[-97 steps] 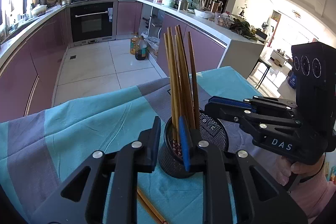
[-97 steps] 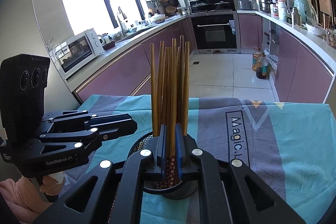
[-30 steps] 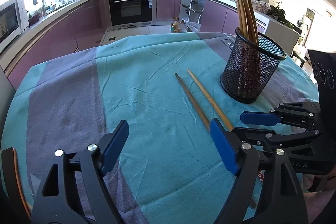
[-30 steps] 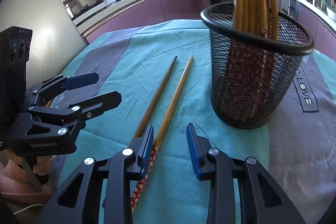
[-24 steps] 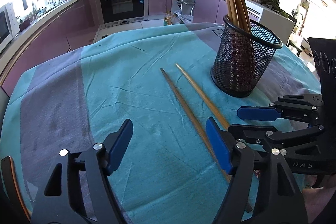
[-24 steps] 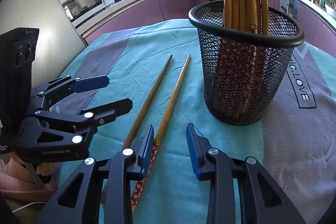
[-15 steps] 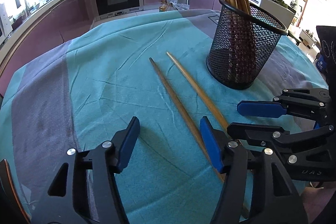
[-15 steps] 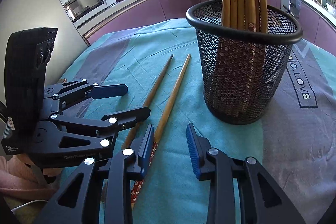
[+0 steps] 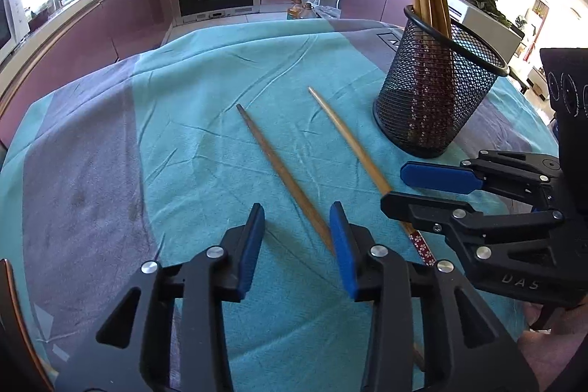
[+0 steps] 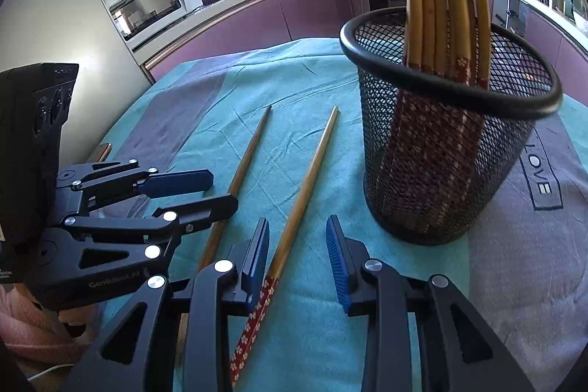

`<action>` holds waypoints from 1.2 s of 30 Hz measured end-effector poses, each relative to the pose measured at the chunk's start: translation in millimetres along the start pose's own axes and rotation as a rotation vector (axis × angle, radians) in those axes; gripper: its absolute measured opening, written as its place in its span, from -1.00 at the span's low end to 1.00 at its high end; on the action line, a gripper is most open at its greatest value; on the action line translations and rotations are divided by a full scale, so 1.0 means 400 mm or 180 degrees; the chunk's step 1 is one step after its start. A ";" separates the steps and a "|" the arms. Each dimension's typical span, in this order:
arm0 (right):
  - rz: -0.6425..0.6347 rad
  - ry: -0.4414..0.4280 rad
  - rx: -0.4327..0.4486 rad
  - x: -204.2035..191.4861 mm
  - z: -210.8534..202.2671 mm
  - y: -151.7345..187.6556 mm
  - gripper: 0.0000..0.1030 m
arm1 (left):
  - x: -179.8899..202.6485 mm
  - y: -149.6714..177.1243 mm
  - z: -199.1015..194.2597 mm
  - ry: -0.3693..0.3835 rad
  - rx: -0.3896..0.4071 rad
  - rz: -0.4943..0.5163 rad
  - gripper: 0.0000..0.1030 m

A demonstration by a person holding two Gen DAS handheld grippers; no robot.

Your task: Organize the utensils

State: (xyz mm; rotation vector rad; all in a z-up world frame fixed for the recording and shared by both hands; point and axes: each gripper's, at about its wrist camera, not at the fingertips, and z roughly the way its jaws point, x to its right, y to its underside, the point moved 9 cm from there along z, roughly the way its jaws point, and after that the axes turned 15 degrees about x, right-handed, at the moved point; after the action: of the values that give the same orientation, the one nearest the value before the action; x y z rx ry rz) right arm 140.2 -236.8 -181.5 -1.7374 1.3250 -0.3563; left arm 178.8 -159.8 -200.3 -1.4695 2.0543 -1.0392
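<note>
Teal tablecloth (image 9: 191, 149), left hand-held gripper (image 9: 297, 237) narrowed around darker chopstick (image 9: 279, 171), right hand-held gripper (image 10: 297, 254) unchanged, apart.

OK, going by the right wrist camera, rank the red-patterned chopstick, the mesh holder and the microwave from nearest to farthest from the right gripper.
1. Red-patterned chopstick: lying between the open right gripper fingers.
2. Mesh holder: ahead, to the right.
3. Microwave: on the far counter, left.
</note>
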 end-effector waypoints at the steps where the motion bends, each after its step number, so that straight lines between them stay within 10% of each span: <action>1: -0.0005 0.0007 0.0002 -0.002 0.005 -0.002 -0.40 | 0.001 0.000 0.003 0.0002 -0.0002 -0.0008 -0.28; 20: 0.0156 0.0090 0.0063 0.002 0.036 -0.023 -0.89 | -0.019 -0.017 0.030 -0.0048 0.0034 -0.0198 -0.77; 36: 0.0233 -0.0143 0.0251 -0.027 -0.029 -0.053 -0.89 | 0.009 -0.031 -0.028 -0.0059 0.0197 -0.0187 -0.86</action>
State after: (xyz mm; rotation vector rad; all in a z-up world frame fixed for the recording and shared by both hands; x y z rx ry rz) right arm 141.2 -232.4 -155.4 -1.6184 1.3211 -0.3218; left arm 177.3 -161.6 -183.2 -1.5106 1.9592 -1.0980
